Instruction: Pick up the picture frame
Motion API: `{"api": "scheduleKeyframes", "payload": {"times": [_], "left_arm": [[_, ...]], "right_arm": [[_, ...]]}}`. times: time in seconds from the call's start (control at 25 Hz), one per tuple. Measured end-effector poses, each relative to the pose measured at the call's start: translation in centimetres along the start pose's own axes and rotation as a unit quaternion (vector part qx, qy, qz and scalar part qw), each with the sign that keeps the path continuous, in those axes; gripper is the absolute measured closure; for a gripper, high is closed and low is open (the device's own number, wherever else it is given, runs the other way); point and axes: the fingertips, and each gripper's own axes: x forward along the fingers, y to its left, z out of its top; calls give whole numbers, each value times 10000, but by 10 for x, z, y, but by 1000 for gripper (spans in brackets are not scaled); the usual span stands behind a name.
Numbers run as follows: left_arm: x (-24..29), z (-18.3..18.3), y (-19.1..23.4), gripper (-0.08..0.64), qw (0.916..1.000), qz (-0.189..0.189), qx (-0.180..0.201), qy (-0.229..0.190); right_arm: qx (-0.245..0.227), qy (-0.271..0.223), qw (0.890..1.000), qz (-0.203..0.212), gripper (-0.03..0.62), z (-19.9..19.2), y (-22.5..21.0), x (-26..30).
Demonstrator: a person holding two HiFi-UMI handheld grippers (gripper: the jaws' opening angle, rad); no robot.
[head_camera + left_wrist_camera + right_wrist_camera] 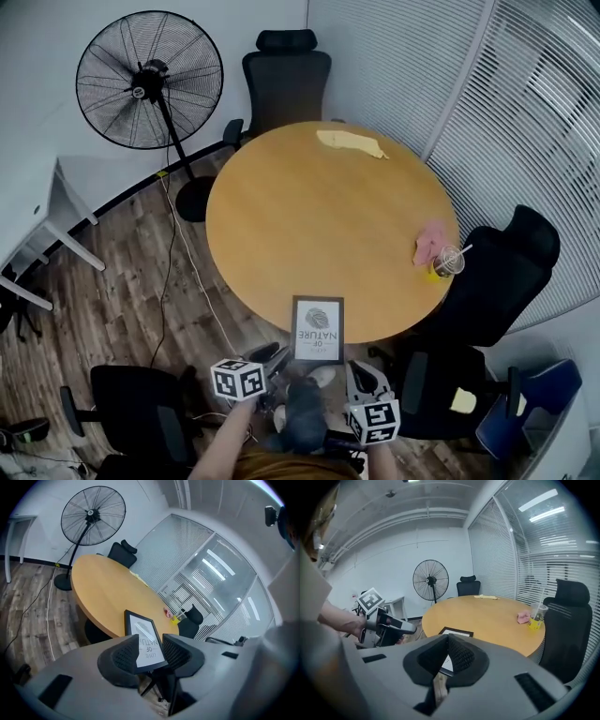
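Note:
The picture frame (317,330) is black with a white print. It lies flat at the near edge of the round wooden table (319,216), and its near end seems to overhang the rim. My left gripper (274,357) is just left of and below it, jaws open. In the left gripper view the frame (144,637) shows in the gap between the open fingers (123,656), which do not press on it. My right gripper (362,376) is below the frame's right corner, its jaws closed tip to tip on nothing (447,639). The frame (456,632) lies beyond them.
A plastic cup with a yellow drink (447,262) and a pink cloth (429,242) sit at the table's right edge, a yellow cloth (352,142) at the far side. Black office chairs (286,70) (506,262) (141,412) ring the table. A standing fan (150,80) is at the back left.

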Motion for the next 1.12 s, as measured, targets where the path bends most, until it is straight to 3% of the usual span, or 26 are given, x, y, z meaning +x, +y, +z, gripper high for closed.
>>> {"api": "scheduleKeyframes", "payload": {"times": [0.44,0.64,0.92,1.12], "left_arm": [[41,-24,34,347,9971,103,-510,560],[58,-47,44,327,9917,115,-539,1165],[81,-61,48,316,9833,-166,-930,1558],[90,-69,44,320,9785,-313,-946,1807]], "right_arm": [[224,454,9987,97,580,-25,-30,39],[291,694,9971,107,580,-38,-43,52],[441,875,9951,142,580,-46,-63,75],[517,1004,9935,156,580,-54,-72,84]]}}
